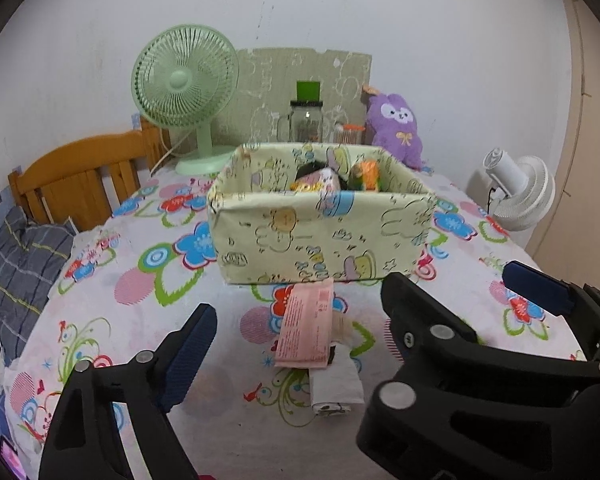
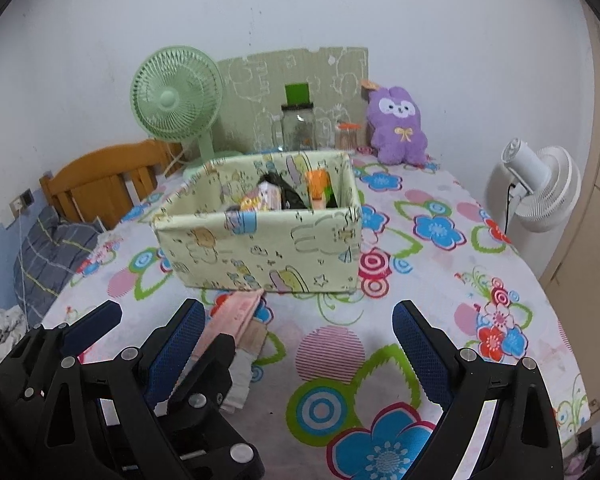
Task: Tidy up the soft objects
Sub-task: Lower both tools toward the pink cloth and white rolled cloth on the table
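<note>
I have both tongs over the flowered cloth (image 2: 440, 200), aimed at the fabric box (image 1: 320, 236) ahead at twelve o'clock. The left gripper (image 1: 296, 344) stands wide, nothing pressed between its pads. The pink packet (image 1: 306, 326) lies flat on the cloth between its fingers, its far end just at the box's near wall, and a white packet (image 1: 334, 386) pokes out from under its near end. The right gripper (image 2: 296, 348) also gapes, holding nothing, with bare cloth between its fingers; the packets sit at its ten o'clock.

The box already holds a few soft packs, so I judge this the approach to the next pick, the pink packet. The next move calls for settling the left fingers to either side of it, low enough to catch the thin edge. The purple plush (image 2: 396, 128) waits at one o'clock, well beyond the box.
</note>
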`<state>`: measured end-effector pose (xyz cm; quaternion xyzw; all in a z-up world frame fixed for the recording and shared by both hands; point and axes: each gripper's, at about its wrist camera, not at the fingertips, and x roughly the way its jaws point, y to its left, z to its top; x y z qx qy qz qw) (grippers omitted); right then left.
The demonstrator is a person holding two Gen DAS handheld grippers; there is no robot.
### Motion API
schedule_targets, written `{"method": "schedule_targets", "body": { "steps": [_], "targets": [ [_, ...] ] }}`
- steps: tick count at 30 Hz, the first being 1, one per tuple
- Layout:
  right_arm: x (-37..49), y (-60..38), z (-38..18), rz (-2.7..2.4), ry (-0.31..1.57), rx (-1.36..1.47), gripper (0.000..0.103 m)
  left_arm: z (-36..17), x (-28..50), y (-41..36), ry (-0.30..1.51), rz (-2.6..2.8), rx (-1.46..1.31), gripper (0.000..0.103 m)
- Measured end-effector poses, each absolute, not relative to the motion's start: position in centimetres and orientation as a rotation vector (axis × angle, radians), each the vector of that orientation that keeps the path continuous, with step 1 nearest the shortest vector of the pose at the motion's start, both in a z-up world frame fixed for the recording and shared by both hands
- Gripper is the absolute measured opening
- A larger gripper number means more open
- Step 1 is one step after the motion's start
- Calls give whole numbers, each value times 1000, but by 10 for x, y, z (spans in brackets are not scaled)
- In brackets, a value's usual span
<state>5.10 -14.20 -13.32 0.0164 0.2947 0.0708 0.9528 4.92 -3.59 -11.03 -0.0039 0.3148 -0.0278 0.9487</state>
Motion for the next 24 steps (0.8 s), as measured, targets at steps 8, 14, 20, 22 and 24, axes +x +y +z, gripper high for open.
{"method": "schedule_targets", "body": {
  "steps": [8, 14, 20, 22, 24],
  "targets": [
    [69, -141, -152, 130, 654, 33, 97, -129, 67, -35, 702, -60, -8, 78],
    [84, -142, -161, 116, 688, 41, 97, -138, 84, -36, 736, -68, -5, 67],
    [98, -144, -168, 105, 715, 56, 97, -145, 99, -36, 762, -74, -6, 59],
    [102, -144, -170, 106, 724, 58, 97, -147, 102, -35, 774, -65, -4, 58],
    [106, -143, -172, 111, 732, 58, 97, -148, 103, -33, 786, -53, -7, 56]
  ]
}}
